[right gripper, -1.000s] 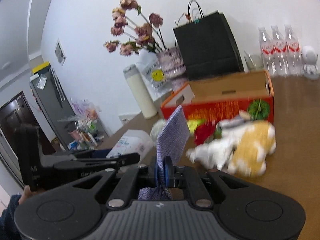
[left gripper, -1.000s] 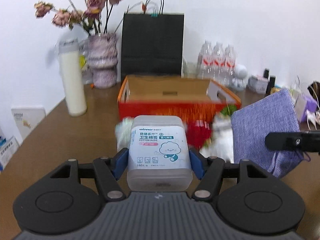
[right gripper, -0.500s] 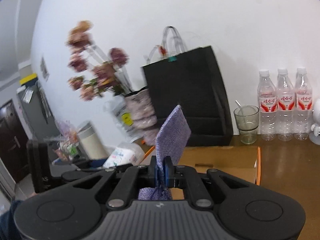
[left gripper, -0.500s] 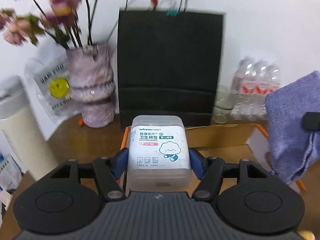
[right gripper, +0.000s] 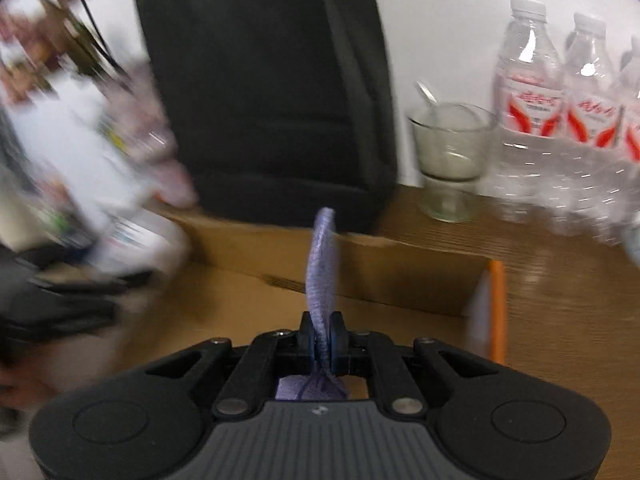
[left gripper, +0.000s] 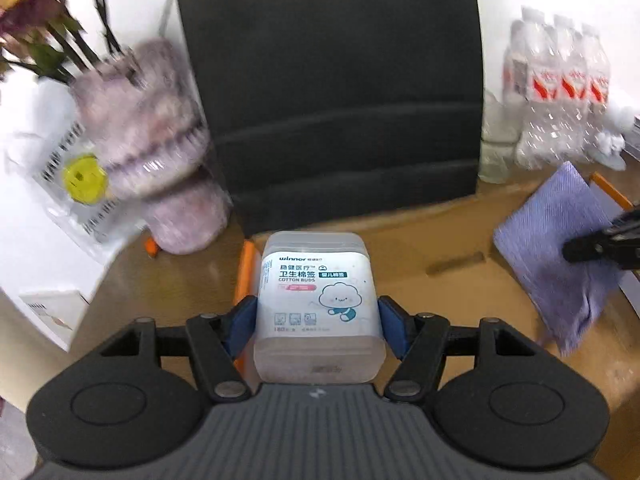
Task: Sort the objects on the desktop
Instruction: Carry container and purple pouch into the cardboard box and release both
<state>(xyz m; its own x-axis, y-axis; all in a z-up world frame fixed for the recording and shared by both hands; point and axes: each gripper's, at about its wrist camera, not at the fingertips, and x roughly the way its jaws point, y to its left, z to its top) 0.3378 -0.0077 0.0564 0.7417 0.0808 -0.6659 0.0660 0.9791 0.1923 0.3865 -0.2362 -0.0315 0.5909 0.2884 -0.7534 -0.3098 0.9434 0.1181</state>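
Observation:
My left gripper [left gripper: 318,320] is shut on a clear cotton-bud box [left gripper: 316,300] with a white and teal label, held over the left end of the open cardboard box [left gripper: 432,248]. My right gripper [right gripper: 322,340] is shut on a purple cloth [right gripper: 320,268], which stands edge-on above the cardboard box [right gripper: 248,312]. The purple cloth [left gripper: 556,256] hangs over the cardboard box's right part in the left wrist view, with a black finger [left gripper: 600,242] of the right gripper on it.
A black paper bag [left gripper: 332,92] stands right behind the box. A pink vase [left gripper: 156,148] with dried flowers is at the left. Water bottles [right gripper: 560,120] and a glass cup [right gripper: 448,160] stand at the back right on the wooden table [right gripper: 568,320].
Both grippers have moved forward and down over the cardboard box, still holding their loads. The toys in front of the box have left the view.

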